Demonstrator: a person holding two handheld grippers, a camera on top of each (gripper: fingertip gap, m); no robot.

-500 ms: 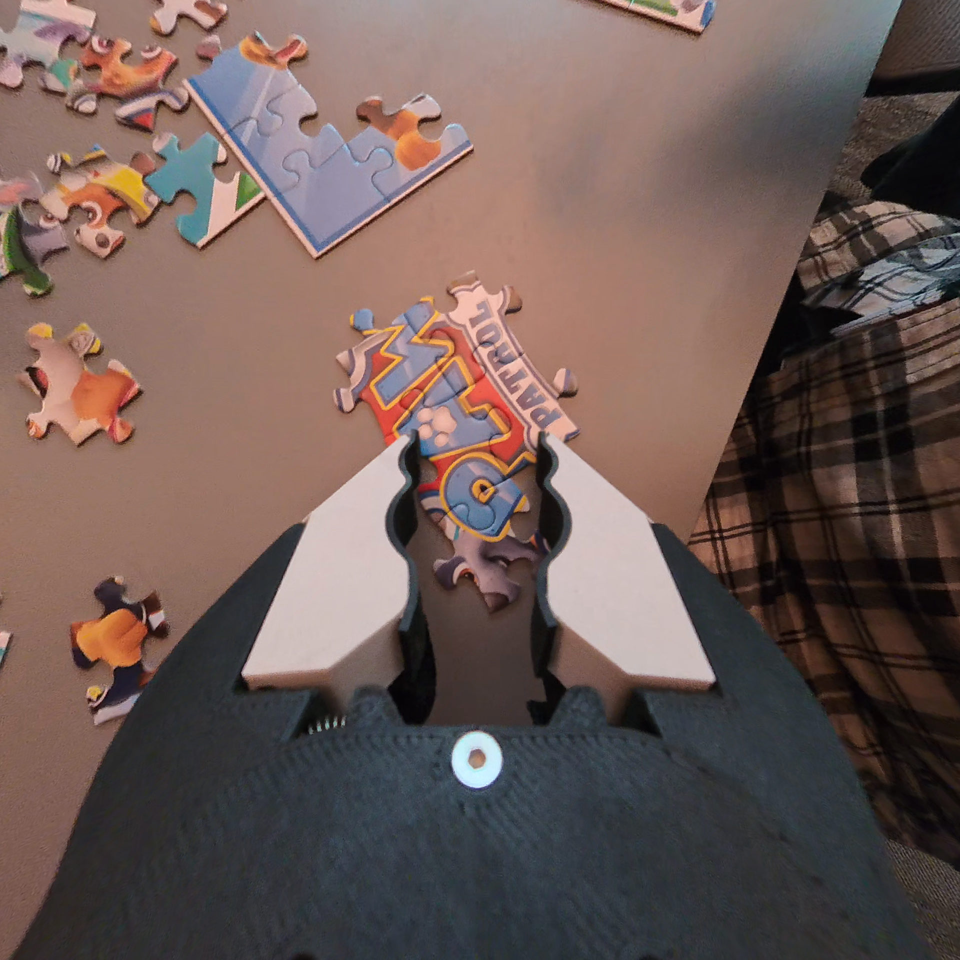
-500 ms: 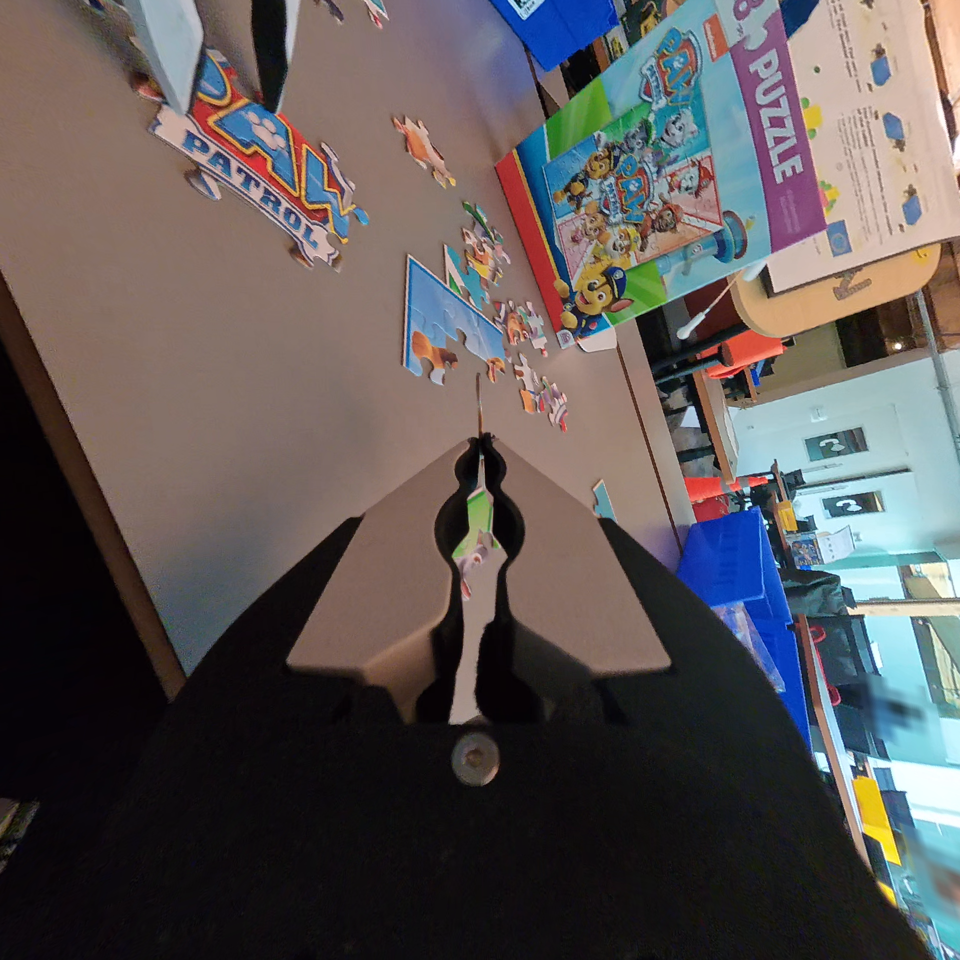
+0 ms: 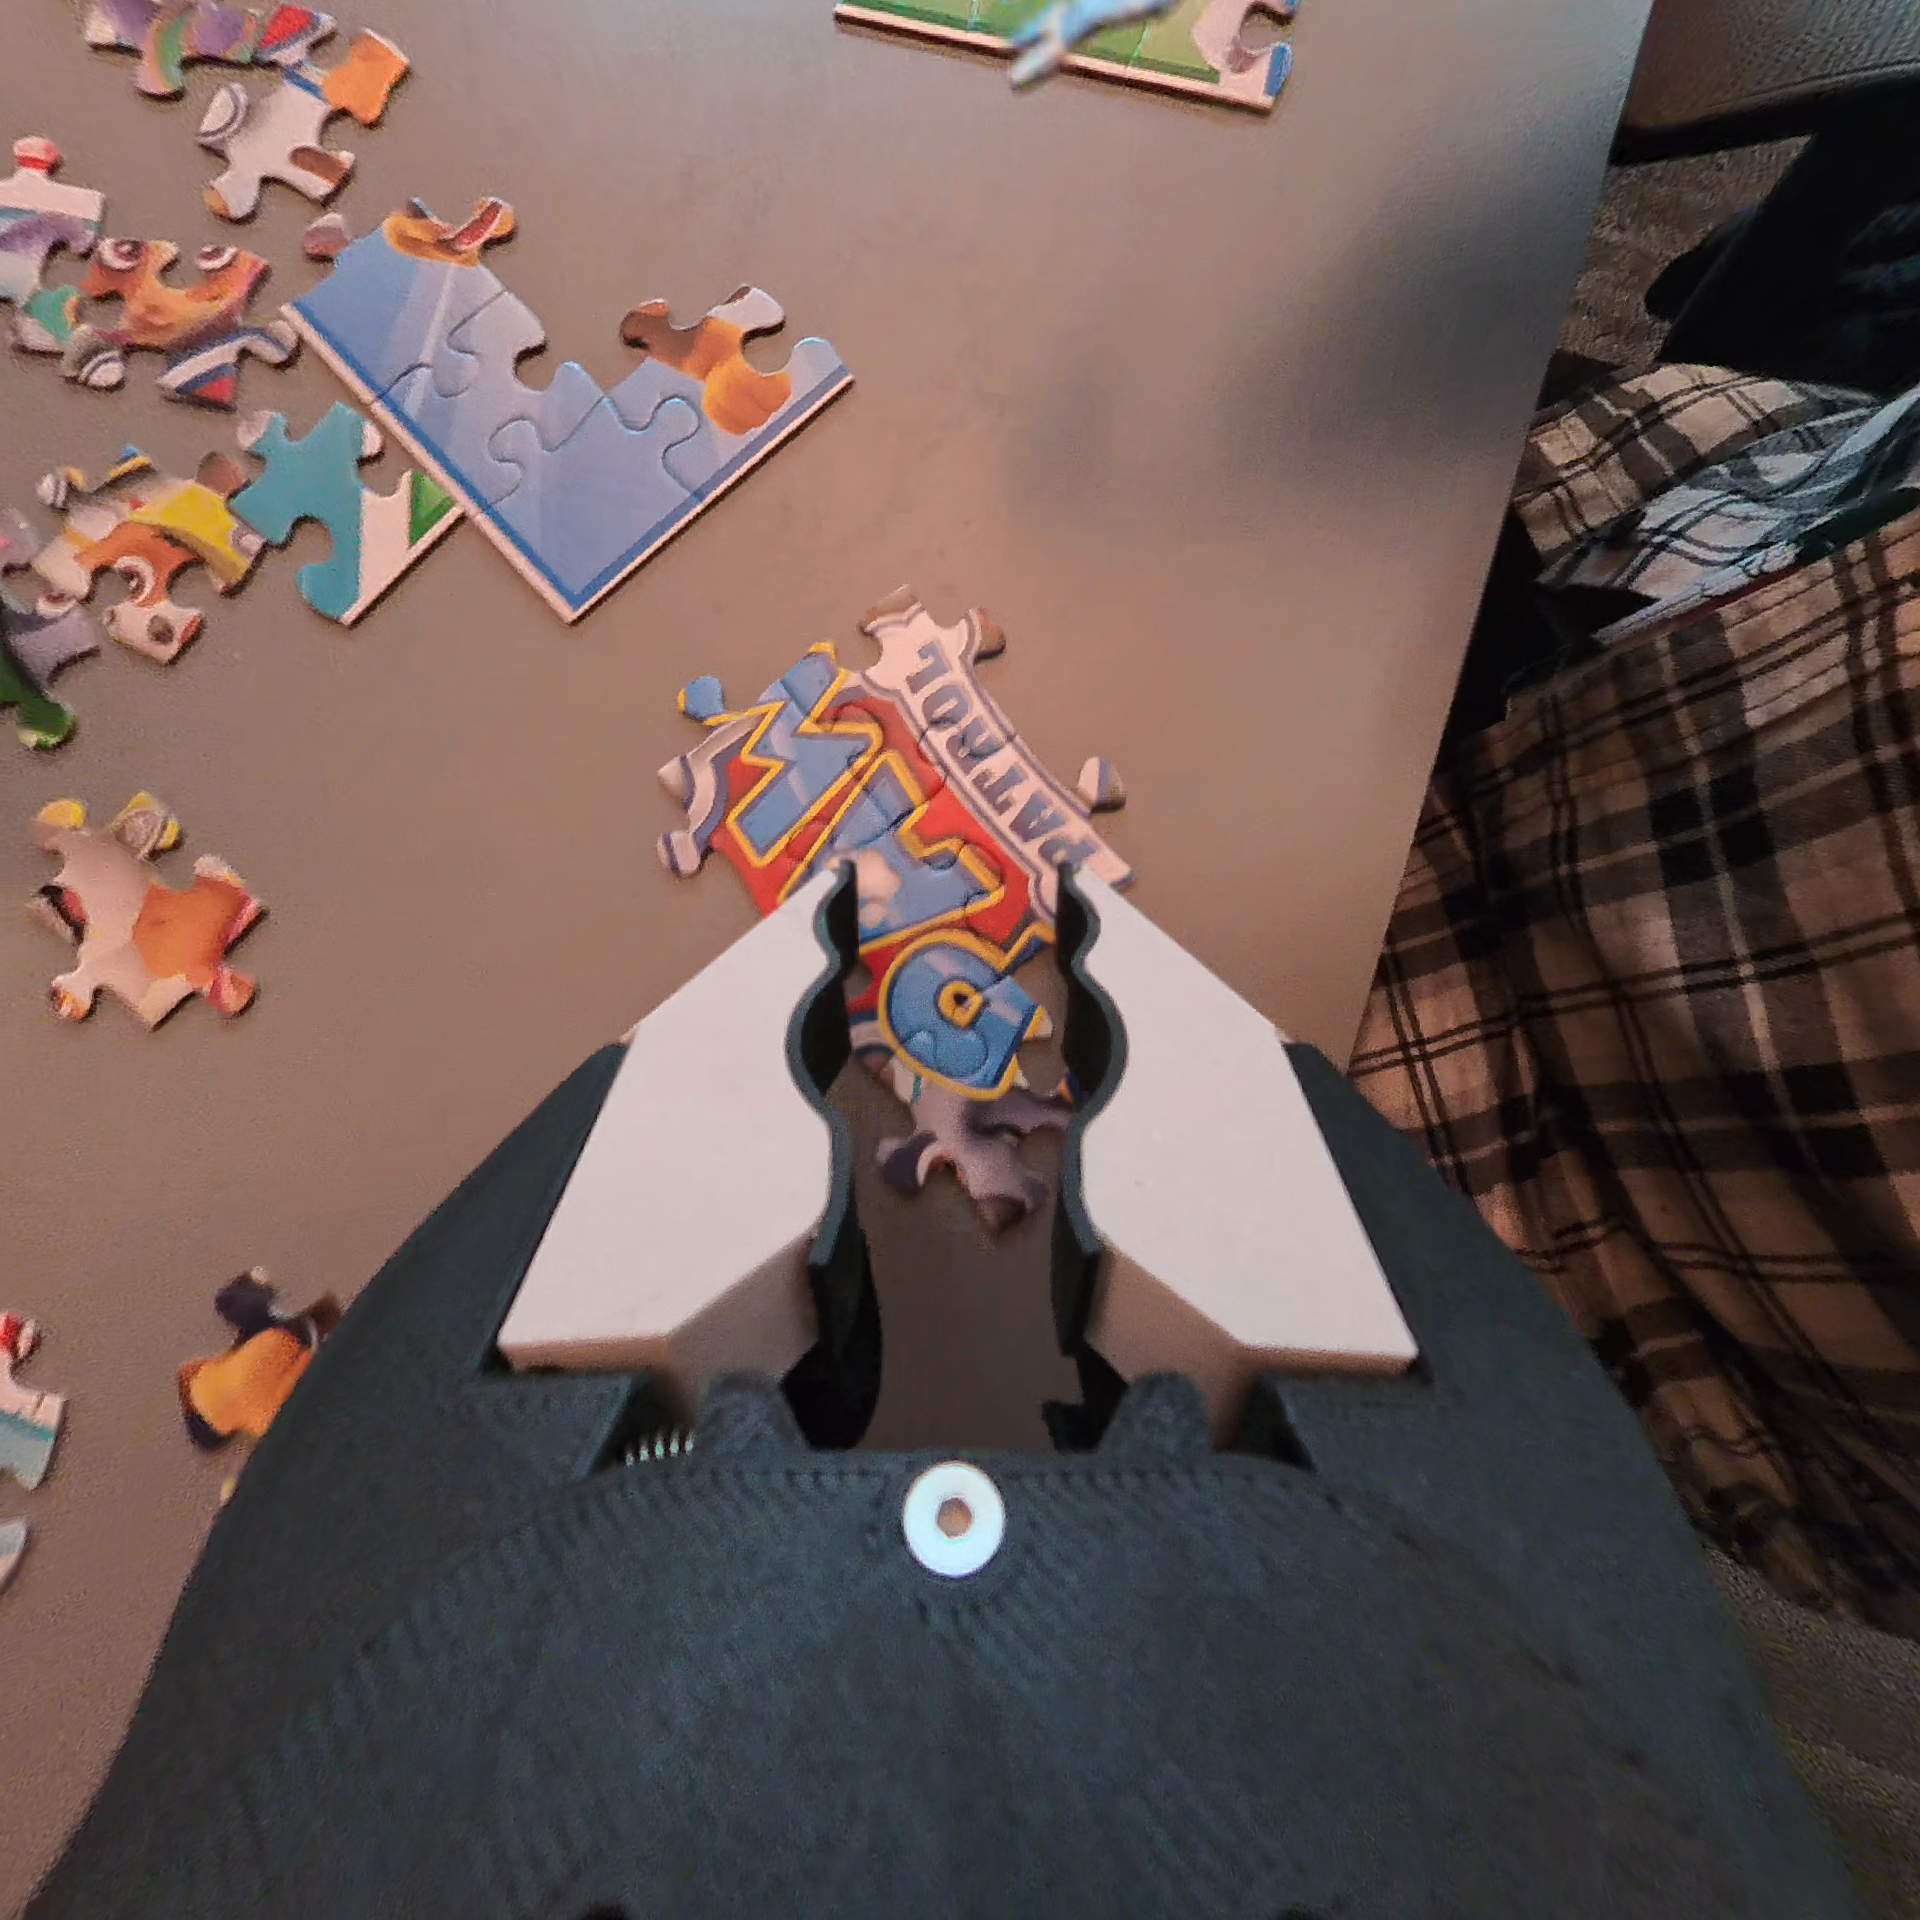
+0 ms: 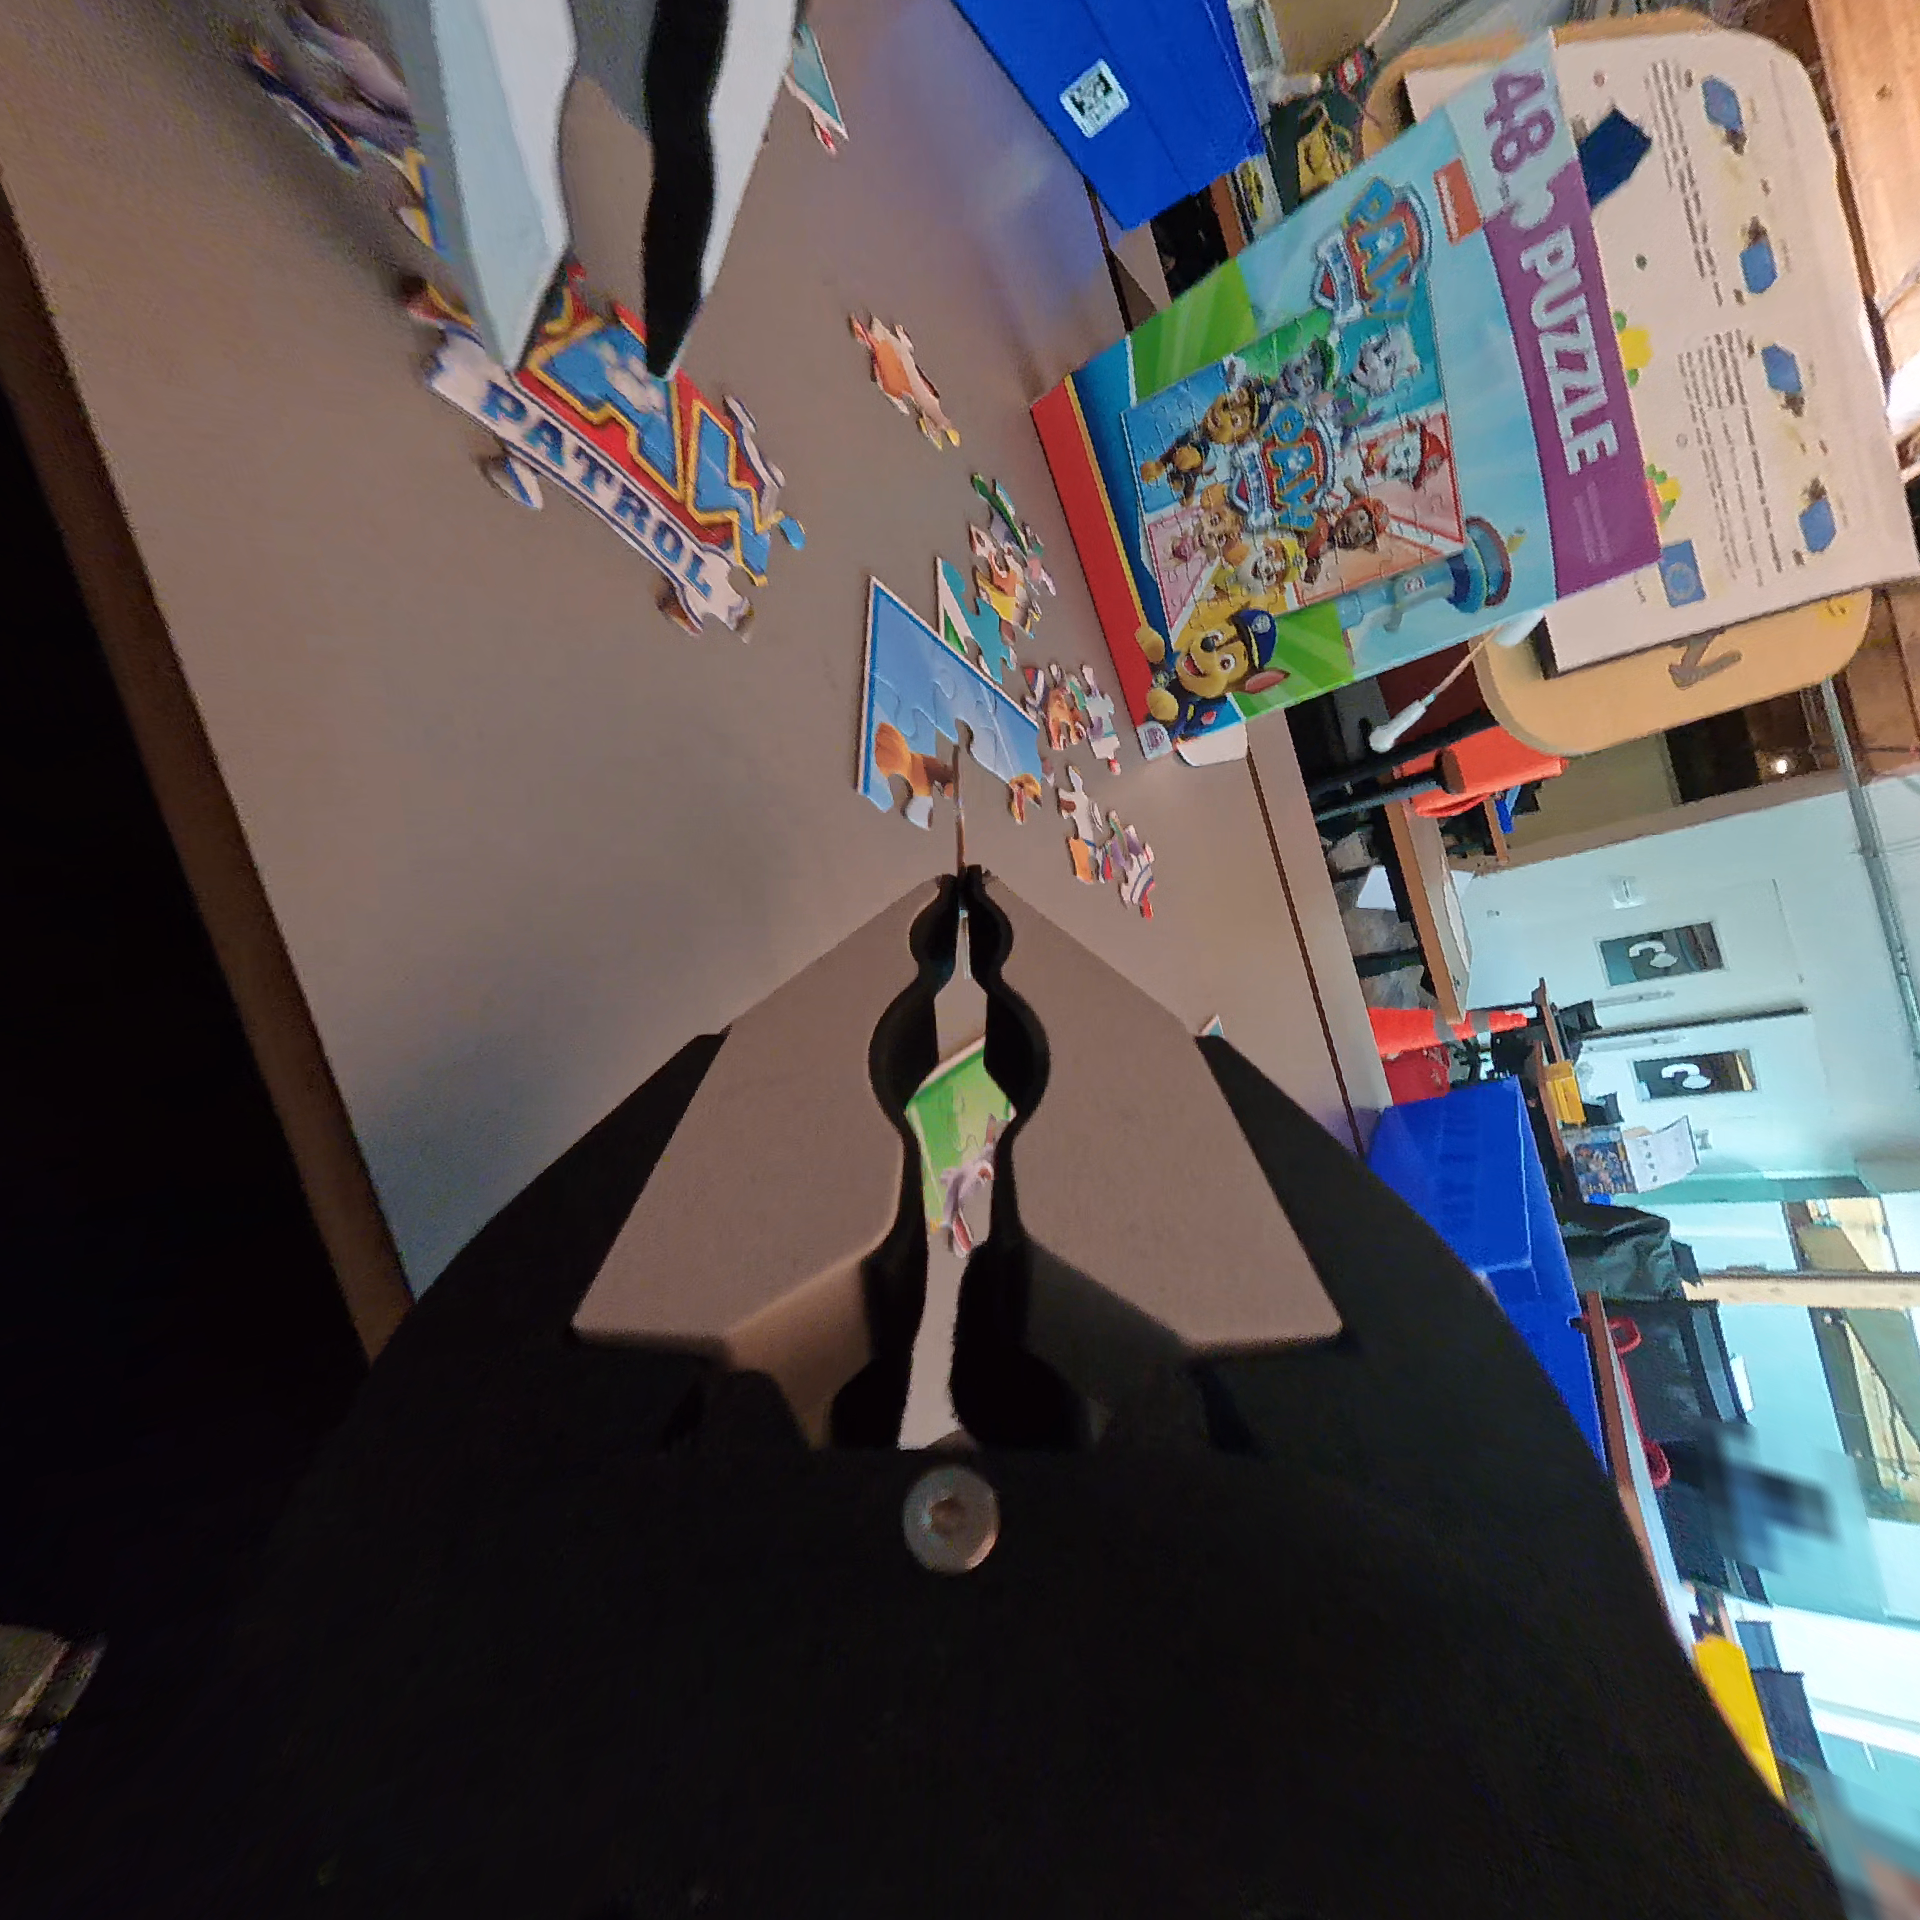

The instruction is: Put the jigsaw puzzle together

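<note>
Plainly, the thin flat cardboard puzzle piece (image 4: 958, 940) pinched edge-on in the clenched right gripper (image 4: 961, 883) is light, bendable and best held by its rim; it hangs above the grey table (image 3: 1143, 364). Since earlier, the released left gripper (image 3: 951, 883) has barely shifted over the red-and-blue logo cluster (image 3: 883, 810).

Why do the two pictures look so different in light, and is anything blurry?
Left wrist view: warm, even light on the table; the puzzle piece at the top edge is smeared. Right wrist view: tilted, its own right gripper in deep shadow, the room behind bright and bluish, lines bent toward the edges.
</note>
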